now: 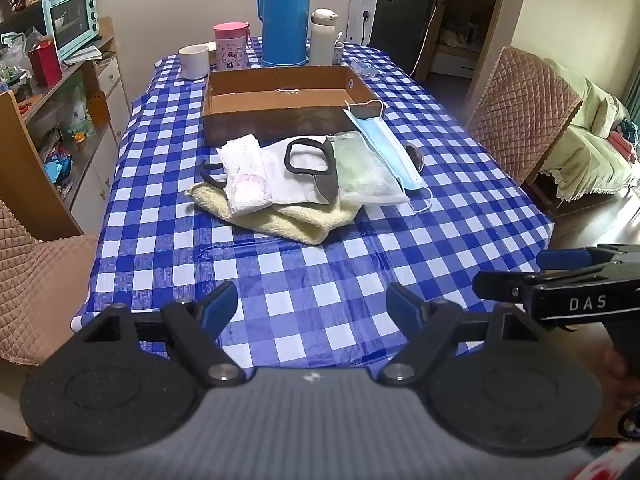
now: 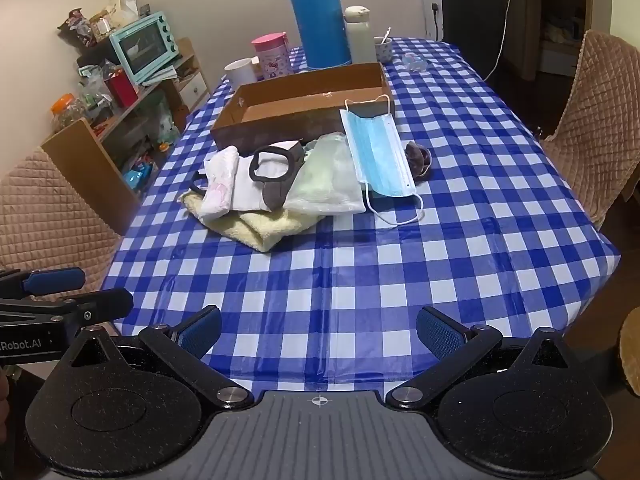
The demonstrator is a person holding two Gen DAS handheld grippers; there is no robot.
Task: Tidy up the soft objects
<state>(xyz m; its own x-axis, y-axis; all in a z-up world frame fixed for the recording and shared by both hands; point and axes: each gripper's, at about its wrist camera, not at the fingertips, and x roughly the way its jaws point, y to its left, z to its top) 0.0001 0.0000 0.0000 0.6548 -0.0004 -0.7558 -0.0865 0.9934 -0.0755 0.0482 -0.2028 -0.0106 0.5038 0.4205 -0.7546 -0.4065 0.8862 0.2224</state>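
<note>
Nearest the cameras, the left gripper (image 1: 310,302) is hovering over the near edge of the table (image 1: 320,280), its blue-padded jaws spread wide with nothing between them. The right gripper (image 2: 318,330) is hanging just beside it, jaws likewise parted and empty (each tool is showing at the edge of the other's view).

Further in, at mid-table, the soft things are lying in a loose heap. A yellow towel (image 1: 296,220) is sitting at the bottom. On it a white cloth (image 1: 244,176) is resting at the left, a white mask (image 1: 296,176) with dark straps is lying in the middle, and a pale green pouch (image 1: 366,172) is overlapping at the right. A blue mask (image 2: 378,152) is leaning against the near wall of the box (image 1: 280,100), which is standing open just behind the heap. A dark small object (image 2: 418,156) is lying right of the blue mask.

Beyond the box, a mug (image 1: 194,62), a pink jar (image 1: 231,46), a blue thermos (image 1: 285,12) and a white bottle (image 1: 323,36) are standing at the far edge.
</note>
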